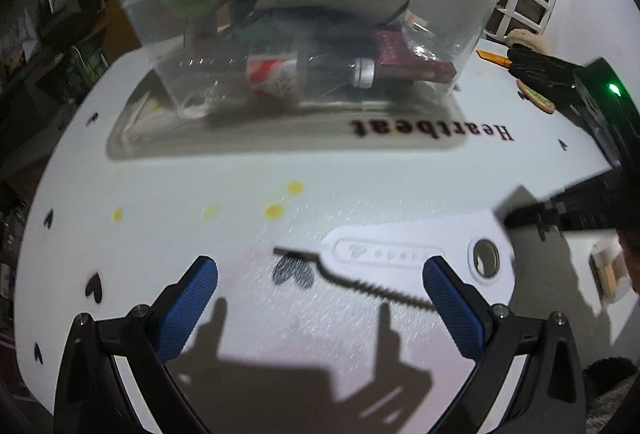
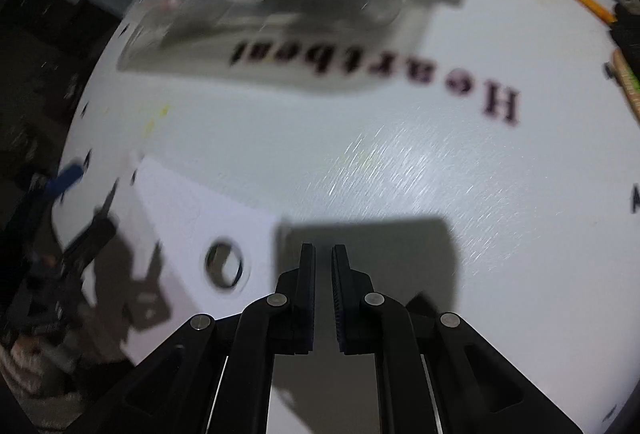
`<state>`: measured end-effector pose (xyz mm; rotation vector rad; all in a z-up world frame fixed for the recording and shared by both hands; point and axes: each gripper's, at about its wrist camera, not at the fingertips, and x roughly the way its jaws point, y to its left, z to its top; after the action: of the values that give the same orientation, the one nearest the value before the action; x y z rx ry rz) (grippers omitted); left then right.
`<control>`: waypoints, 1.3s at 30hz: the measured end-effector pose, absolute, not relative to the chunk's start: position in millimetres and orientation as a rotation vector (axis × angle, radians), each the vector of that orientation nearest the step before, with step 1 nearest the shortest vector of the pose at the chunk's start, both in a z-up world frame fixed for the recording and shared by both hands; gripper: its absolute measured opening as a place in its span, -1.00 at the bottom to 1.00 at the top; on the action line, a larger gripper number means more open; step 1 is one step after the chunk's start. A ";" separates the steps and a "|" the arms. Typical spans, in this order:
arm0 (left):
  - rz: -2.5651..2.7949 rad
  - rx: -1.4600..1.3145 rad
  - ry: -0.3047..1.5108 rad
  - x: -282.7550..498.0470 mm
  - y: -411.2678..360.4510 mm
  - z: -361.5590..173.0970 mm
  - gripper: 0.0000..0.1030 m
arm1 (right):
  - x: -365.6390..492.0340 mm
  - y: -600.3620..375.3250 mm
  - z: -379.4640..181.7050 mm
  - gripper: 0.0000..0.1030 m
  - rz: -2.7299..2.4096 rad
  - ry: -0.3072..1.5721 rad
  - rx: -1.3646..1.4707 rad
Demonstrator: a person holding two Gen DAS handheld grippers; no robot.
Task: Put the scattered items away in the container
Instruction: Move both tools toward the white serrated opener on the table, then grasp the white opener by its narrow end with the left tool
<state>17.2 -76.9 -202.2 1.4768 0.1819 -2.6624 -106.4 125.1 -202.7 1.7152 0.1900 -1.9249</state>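
Because the white knife (image 1: 416, 254) lies flat on the table (image 1: 240, 174) on the near side of the bin (image 1: 304, 34), the left gripper (image 1: 320, 282) hangs over it with its blue pads spread wide, one to either side of the handle, probably lining up to pinch it. The bin already holds a bottle (image 1: 280, 74), a red box (image 1: 412, 62) and other things, so the knife seems one of the last strays. The right gripper (image 2: 323, 262) hovers just beside the knife's handle end, nearly closed and holding nothing, likely standing by. An orange cutter (image 1: 494, 58) also lies to the right of the bin.
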 end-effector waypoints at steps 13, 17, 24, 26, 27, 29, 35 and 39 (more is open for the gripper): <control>-2.836 1.622 0.202 45.4 -84.1 -201.5 0.99 | -92.4 62.9 -209.1 -0.82 -1.933 0.320 1.672; -2.892 1.619 0.107 47.2 -93.6 -198.4 0.99 | -74.4 66.5 -205.0 -0.82 -1.966 0.323 1.656; -2.962 1.636 -0.061 49.7 -107.9 -197.1 0.99 | -42.7 52.1 -175.9 0.09 -2.026 0.415 1.461; -2.966 1.636 -0.064 50.6 -112.2 -197.7 0.99 | -35.6 45.0 -174.2 0.72 -2.001 0.472 1.439; -2.969 1.636 -0.067 51.1 -114.3 -197.8 0.99 | -32.0 41.5 -173.4 0.72 -1.988 0.501 1.428; -2.978 1.633 -0.077 52.8 -117.8 -197.2 0.99 | -24.9 34.4 -171.7 0.72 -1.961 0.557 1.406; -3.027 1.626 -0.229 62.7 -122.4 -195.3 0.99 | -22.1 -20.2 -198.9 0.72 -1.782 0.813 1.354; -3.077 1.603 -0.511 73.9 -115.6 -195.8 0.99 | -14.2 -36.7 -218.0 0.59 -1.586 0.998 1.332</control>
<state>73.9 -115.6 -195.8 1.6030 -0.5108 -3.0767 -14.2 -36.7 -218.0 1.3317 0.9975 -1.5860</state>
